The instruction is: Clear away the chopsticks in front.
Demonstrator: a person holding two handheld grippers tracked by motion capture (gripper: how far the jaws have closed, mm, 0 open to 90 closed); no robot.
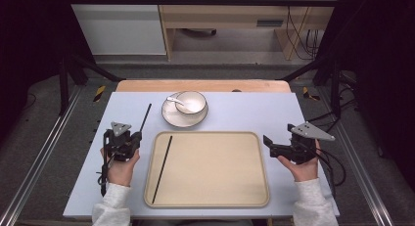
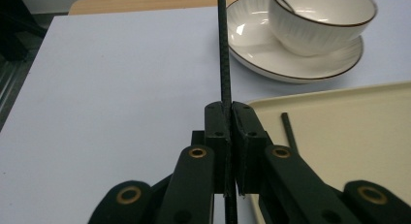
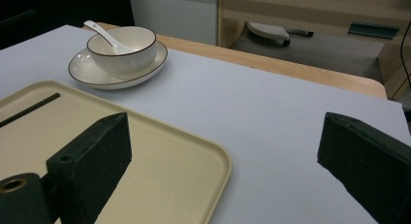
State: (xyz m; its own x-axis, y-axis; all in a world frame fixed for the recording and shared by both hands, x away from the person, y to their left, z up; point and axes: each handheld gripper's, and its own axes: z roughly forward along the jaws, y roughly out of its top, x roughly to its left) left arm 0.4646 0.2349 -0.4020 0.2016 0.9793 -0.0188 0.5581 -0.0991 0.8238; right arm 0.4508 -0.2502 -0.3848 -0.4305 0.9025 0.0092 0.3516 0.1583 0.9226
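Observation:
My left gripper [image 1: 136, 137] is left of the beige tray [image 1: 244, 187], shut on a black chopstick [image 1: 146, 114] that points away toward the table's far side. In the left gripper view the jaws [image 2: 230, 110] pinch that chopstick [image 2: 223, 59] near its lower part. A second black chopstick [image 1: 162, 168] lies along the tray's left side. My right gripper [image 1: 269, 145] hovers at the tray's right edge, open and holding nothing. In the right gripper view its jaws [image 3: 225, 129] stand wide apart over the tray corner [image 3: 194, 151].
A white bowl [image 1: 191, 101] with a white spoon [image 1: 172, 100] in it sits on a white plate [image 1: 173, 117] behind the tray. The pale blue table top [image 1: 244, 113] ends at a wooden strip [image 1: 203, 85] on the far side.

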